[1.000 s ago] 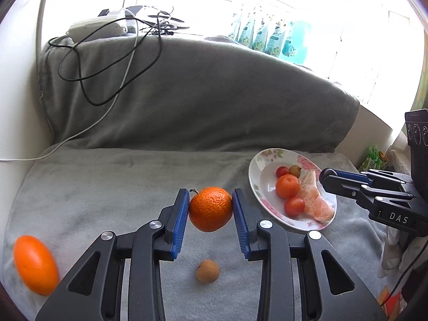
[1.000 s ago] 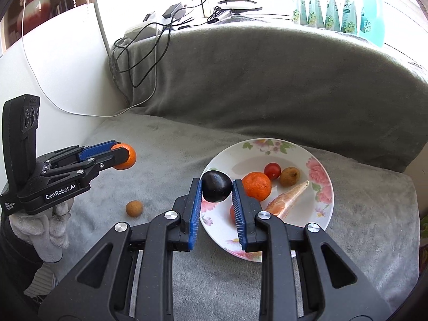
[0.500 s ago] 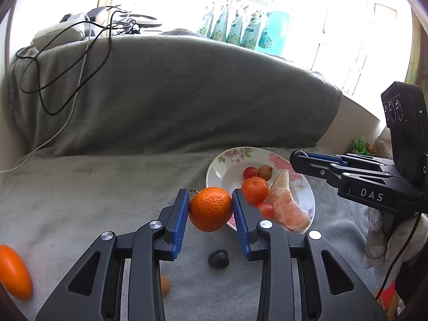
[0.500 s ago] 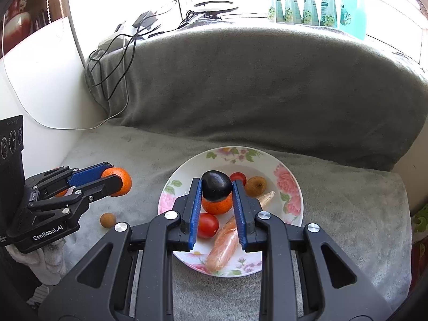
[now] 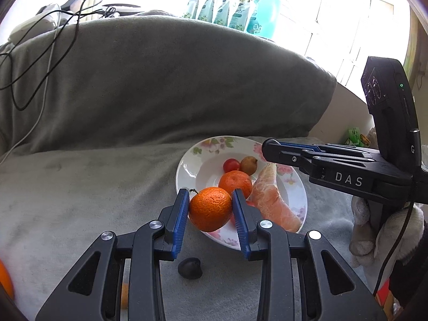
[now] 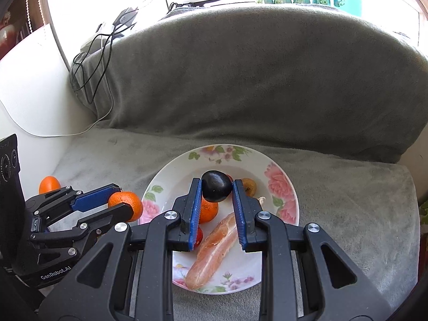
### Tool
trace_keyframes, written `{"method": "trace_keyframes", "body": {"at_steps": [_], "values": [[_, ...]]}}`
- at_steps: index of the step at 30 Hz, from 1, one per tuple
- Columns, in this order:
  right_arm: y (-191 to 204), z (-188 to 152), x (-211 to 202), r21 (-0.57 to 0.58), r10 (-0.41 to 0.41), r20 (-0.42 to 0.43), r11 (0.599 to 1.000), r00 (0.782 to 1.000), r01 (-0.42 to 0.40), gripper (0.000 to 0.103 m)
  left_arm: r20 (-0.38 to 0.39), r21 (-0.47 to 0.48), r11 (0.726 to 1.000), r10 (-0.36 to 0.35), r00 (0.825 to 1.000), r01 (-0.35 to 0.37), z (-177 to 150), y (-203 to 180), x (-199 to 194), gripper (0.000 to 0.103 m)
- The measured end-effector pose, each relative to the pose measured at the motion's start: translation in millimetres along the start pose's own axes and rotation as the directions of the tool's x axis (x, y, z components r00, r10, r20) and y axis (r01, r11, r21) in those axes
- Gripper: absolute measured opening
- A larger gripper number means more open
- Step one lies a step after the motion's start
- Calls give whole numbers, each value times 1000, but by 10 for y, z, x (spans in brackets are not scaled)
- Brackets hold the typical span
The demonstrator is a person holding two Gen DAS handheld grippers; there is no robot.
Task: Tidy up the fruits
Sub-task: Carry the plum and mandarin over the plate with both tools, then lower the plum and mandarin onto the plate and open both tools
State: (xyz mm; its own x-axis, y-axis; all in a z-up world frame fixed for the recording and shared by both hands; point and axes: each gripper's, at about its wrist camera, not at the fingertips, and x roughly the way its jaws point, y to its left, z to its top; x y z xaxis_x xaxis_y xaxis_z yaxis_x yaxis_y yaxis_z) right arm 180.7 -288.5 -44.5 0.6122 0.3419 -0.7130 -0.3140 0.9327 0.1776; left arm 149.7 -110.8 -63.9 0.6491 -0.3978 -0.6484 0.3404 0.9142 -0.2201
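Now my left tool [image 5: 210,208] is clenched on a tangerine [image 5: 210,208], at the lower centre of the left view, over the near left rim of the flowered plate [image 5: 187,165]. My right tool [image 6: 216,195] grips a dark plum [image 6: 216,189] above the middle of the plate [image 6: 283,187]. On the plate lie another tangerine [image 5: 235,183], a cherry tomato [image 5: 231,164], a small brown fruit [image 5: 248,164] and a peeled citrus segment [image 5: 272,200]. A dark shape [image 5: 190,267] sits on the grey blanket [image 5: 80,187] below my left tool; I cannot tell what it is. One orange fruit [image 6: 49,184] lies on the blanket at the left of the right view.
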Motion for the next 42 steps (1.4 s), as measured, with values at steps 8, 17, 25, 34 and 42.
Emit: {"method": "trace_keyframes", "body": {"at_steps": [8,17,25,34,42], "values": [[-21,-2,57,11,2,-9,1000,1000,-2,24,-13,2,1000,-13,1000,13,-19,-65,45,31],[-43,2,36,31,2,10,1000,1000,-2,62,-22,11,999,-31,999,31,-32,-100,96,32],[-12,21,-40,23,-10,40,1000,999,9,83,-18,20,998,-54,998,54,-16,-129,97,60],[-39,38,-83,53,-10,56,999,998,7,94,-16,23,1000,-20,1000,20,-8,-143,34,73],[-15,28,-141,54,-17,63,998,998,13,94,-8,33,999,-11,1000,11,-14,-180,-44,75]]}}
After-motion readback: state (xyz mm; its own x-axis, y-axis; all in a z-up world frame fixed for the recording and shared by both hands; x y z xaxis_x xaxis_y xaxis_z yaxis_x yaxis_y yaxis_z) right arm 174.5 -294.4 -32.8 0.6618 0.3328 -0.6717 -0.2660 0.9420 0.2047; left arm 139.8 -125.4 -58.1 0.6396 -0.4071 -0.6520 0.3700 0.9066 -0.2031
